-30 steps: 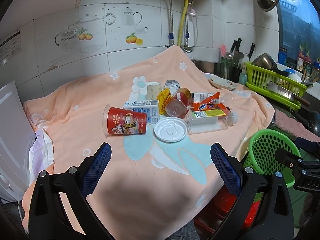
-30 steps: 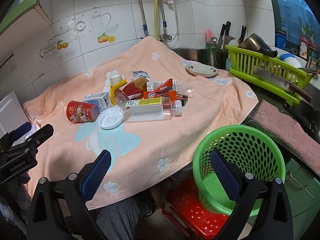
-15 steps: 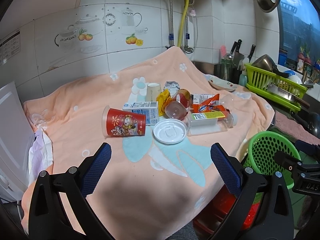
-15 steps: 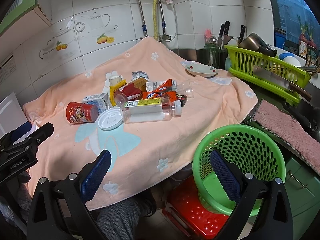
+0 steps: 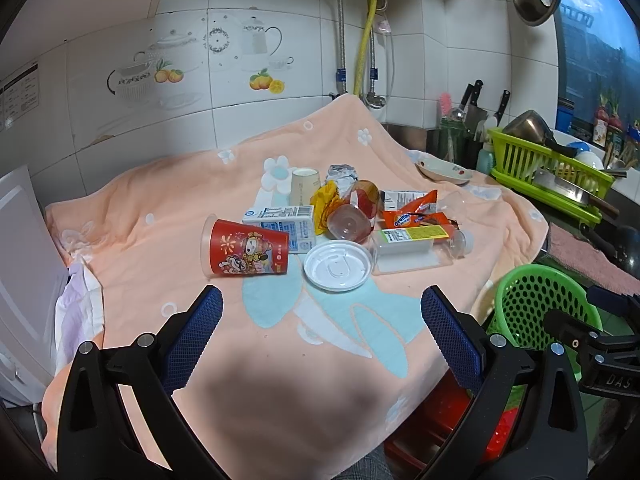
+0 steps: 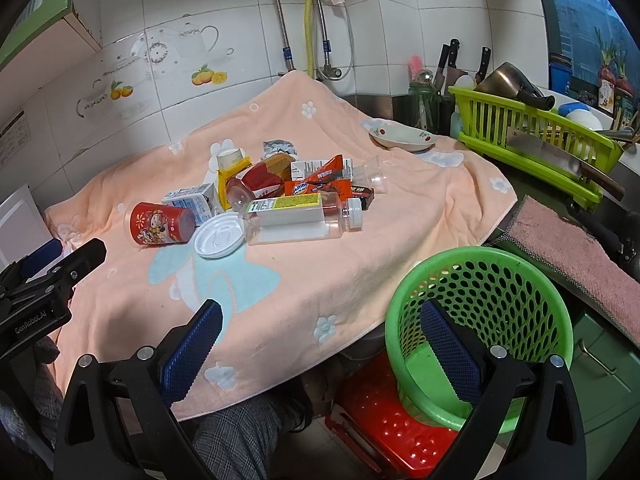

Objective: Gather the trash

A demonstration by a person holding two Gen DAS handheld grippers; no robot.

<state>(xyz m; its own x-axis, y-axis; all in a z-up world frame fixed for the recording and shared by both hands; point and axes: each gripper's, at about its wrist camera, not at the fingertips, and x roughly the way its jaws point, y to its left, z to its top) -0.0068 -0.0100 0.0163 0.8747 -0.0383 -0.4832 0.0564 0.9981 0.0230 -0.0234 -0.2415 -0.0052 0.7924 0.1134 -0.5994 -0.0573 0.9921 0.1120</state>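
Left claw (image 5: 320,312): fingers spread wide apart, nothing between the blue pads (image 5: 196,336); held above the near part of the towel, well short of the litter.
Right claw (image 6: 320,340): fingers spread wide apart, empty; left pad over the towel's hanging edge, right pad (image 6: 448,348) in front of the basket's inside.
Towel (image 5: 168,208): peach, with white flowers and a pale blue figure, draped over the worktop; all the litter lies on it.
Red cup (image 5: 246,250): cartoon print, on its side, mouth to the left; nearest item to the left claw.
Milk carton (image 5: 280,226): white and blue, lying just behind the red cup, touching it.
White lid (image 5: 338,266): round, flat on the towel, between the red cup and the clear bottle.
Clear bottle (image 6: 298,220): plastic, yellow label, white cap, on its side at the front of the pile.
Clear cup (image 5: 354,216): red-banded, on its side behind the lid.
Orange wrappers (image 5: 416,214): snack packets, heaped behind the bottle.
Paper cup (image 5: 304,186): beige, standing mouth up at the back of the pile.
Yellow wrapper (image 5: 324,204): crumpled, beside the paper cup.
Foil scrap (image 5: 340,172): crumpled, at the very back.
Green basket (image 6: 516,280): perforated, on a red stool (image 6: 384,432) just off the towel's right edge.
Dish (image 6: 400,140): shallow, at the towel's far right corner.
Drying rack (image 6: 536,132): lime green, holding a pot and a cleaver, right of the dish.
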